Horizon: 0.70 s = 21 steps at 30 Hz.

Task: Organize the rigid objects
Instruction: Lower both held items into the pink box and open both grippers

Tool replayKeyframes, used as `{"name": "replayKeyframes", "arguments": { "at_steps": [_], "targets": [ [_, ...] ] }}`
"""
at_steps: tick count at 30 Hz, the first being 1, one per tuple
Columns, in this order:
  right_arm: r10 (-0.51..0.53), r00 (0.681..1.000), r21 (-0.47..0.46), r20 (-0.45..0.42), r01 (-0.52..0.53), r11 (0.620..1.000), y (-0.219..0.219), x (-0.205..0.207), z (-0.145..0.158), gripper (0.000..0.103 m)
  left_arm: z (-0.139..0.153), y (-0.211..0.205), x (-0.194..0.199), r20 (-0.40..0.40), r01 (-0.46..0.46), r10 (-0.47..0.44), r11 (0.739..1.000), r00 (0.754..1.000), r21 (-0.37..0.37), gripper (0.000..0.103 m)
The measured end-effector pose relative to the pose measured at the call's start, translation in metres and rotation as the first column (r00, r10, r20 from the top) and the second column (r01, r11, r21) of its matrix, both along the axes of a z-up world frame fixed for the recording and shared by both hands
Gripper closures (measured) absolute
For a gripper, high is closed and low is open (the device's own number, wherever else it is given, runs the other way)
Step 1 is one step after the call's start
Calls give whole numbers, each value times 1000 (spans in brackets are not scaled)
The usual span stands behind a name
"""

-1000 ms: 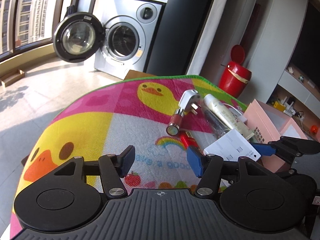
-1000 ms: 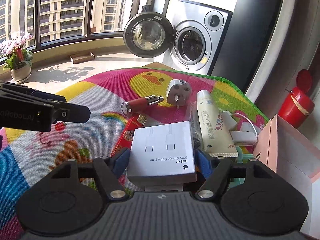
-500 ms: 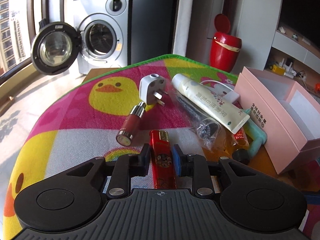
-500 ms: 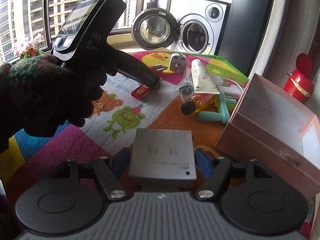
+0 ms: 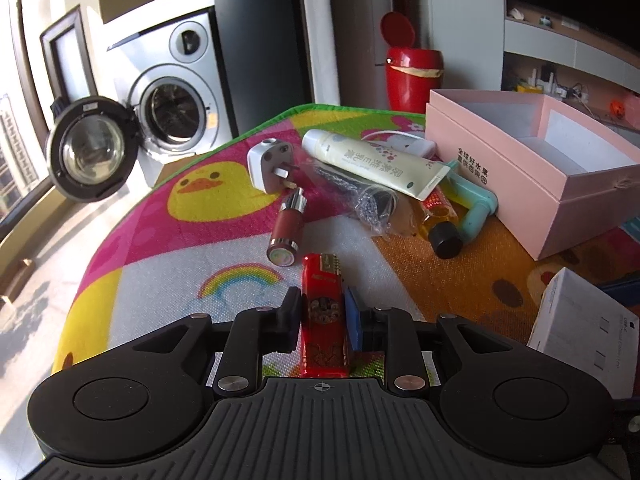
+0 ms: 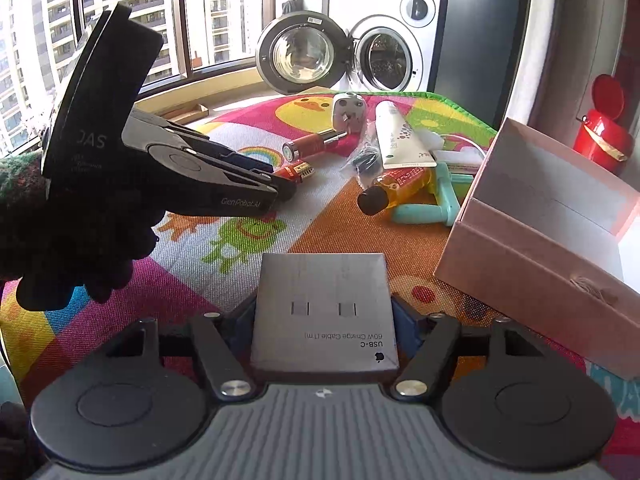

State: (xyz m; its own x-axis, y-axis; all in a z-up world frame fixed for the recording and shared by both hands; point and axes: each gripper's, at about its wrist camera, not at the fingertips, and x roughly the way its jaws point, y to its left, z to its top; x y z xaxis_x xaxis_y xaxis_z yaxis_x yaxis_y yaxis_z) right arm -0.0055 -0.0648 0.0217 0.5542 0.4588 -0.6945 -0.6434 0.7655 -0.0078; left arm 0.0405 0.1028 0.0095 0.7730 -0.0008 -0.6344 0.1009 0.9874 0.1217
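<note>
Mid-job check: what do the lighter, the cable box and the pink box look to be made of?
Lighter: looks like glossy red plastic, given its highlights, with a brassy metal-looking top. Cable box: apparently matte white card, with crisp edges and printed text. Pink box: likely rigid matte paperboard, showing thick walls and a white lining. None can be confirmed by sight alone.

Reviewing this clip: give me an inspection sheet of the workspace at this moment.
Surface: cartoon play mat.
Job's things: red lighter; white cable box; open pink box; plug adapter, lipstick, cream tube, amber bottle loose on the mat.
Clutter: crumpled plastic bag, teal handle.
Grippers: left hand-held gripper shut on red lighter; right hand-held gripper shut on white cable box.
Cables: white cord behind the tube.
Surroundings: washing machine with its door open, red bin.
</note>
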Motion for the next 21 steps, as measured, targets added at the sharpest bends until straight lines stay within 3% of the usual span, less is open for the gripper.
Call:
{"name": "replayKeyframes", "arguments": {
  "at_steps": [5, 9, 12, 15, 18, 21],
  "targets": [
    [-61, 998, 18, 34, 61, 998, -41, -18, 21, 34, 5, -13, -37, 11, 102, -102, 995, 995, -12, 76],
    [-143, 985, 35, 101, 140, 990, -89, -39, 43, 34, 22, -40, -77, 28, 234, -233, 968, 972, -85, 76],
    [-214, 959, 53, 184, 207, 977, -119, -53, 64, 34, 47, -65, -90, 87, 320, -311, 940, 946, -118, 76],
    [-308, 916, 80, 256, 298, 951, -146, -52, 91, 34, 84, -87, -77, 190, 370, -347, 924, 918, -101, 76],
    [-365, 880, 123, 304, 343, 931, -159, -34, 110, 34, 118, -108, -40, 292, 368, -330, 926, 898, -86, 76],
    [-393, 868, 171, 302, 357, 918, -158, 6, 123, 34, 138, -115, 23, 283, 335, -270, 917, 921, -216, 76]
  ]
}}
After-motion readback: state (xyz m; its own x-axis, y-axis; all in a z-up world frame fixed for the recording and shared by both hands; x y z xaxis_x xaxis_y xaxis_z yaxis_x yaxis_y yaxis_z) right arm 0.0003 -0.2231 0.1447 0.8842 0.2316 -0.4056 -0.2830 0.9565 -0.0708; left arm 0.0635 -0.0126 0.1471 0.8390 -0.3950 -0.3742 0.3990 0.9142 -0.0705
